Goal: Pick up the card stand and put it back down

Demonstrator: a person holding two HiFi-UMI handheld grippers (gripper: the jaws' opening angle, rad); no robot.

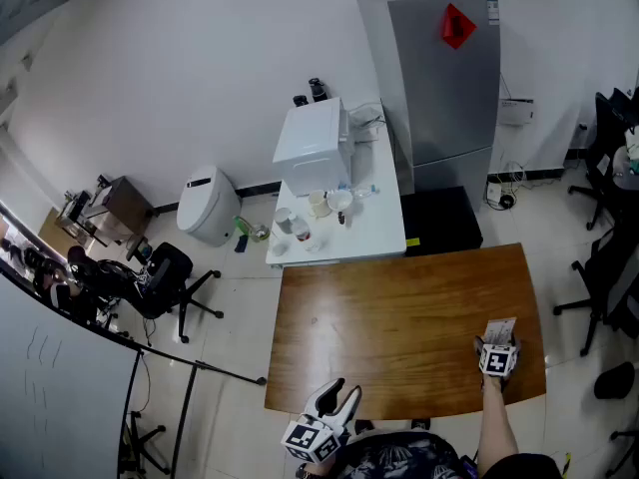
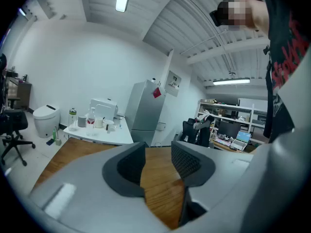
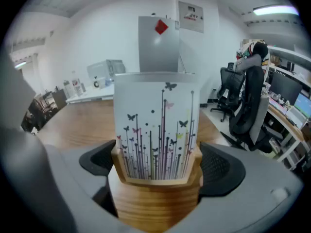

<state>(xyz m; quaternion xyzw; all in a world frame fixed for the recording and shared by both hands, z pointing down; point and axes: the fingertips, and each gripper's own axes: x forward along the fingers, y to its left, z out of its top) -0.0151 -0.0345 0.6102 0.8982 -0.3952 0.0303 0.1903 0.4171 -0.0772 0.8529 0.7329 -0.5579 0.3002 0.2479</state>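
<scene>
A wooden card stand [image 3: 156, 191] holding a white card printed with butterflies and thin stems [image 3: 155, 125] sits between the jaws of my right gripper [image 3: 155, 168]. Both pads press on the sides of its wooden base. In the head view the card stand [image 1: 499, 329] is near the right end of the brown wooden table [image 1: 399, 317], with my right gripper [image 1: 497, 352] just behind it. I cannot tell whether its base rests on the table. My left gripper [image 1: 337, 397] stands at the table's front edge, open. Nothing is between the jaws of the left gripper [image 2: 158, 161].
Beyond the wooden table stands a white table [image 1: 379, 233] with a white appliance [image 1: 312, 146] and several cups. A grey refrigerator [image 1: 444, 78] is behind it. Black office chairs [image 1: 165, 277] stand at the left and at the right [image 1: 609, 267].
</scene>
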